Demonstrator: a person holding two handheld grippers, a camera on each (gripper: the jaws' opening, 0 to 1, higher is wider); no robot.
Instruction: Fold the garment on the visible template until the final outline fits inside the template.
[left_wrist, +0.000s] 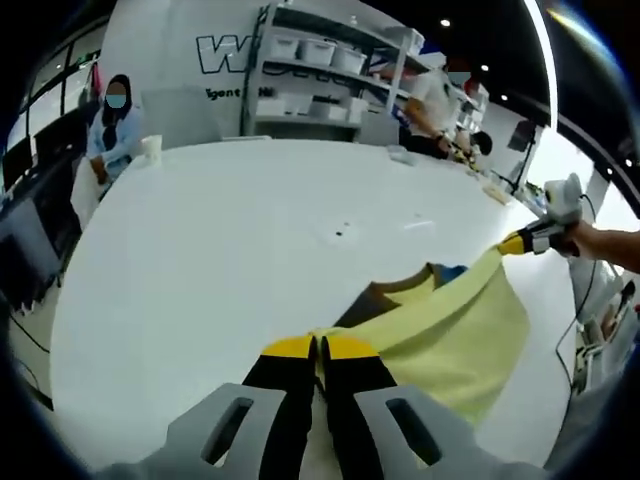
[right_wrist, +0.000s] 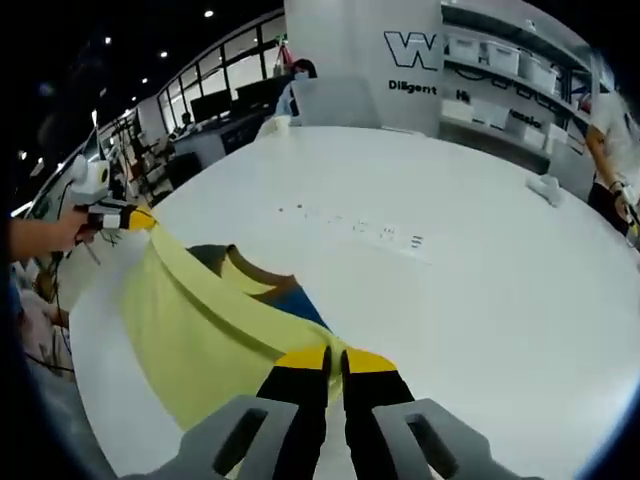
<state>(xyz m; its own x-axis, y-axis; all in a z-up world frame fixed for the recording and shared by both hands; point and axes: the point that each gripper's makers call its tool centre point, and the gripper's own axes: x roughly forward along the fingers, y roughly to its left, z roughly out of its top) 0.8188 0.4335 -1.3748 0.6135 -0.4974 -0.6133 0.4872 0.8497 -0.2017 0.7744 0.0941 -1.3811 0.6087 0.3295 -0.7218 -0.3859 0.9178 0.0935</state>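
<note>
Both grippers, left gripper (left_wrist: 317, 348) and right gripper (right_wrist: 334, 358), clench the yellow shirt (left_wrist: 450, 335) stretched above the table (left_wrist: 220, 270); uneven pulling could skew the fold

Left hand-held gripper (left_wrist: 317, 347): yellow-tipped jaws closed together on the edge of the yellow garment (left_wrist: 455, 330). Right hand-held gripper (right_wrist: 335, 358): jaws likewise pinched shut on the garment's edge. Each hand-held gripper appears at the far side of the other's view, held out by a bare hand (left_wrist: 600, 243), the cloth stretched between them.
</note>
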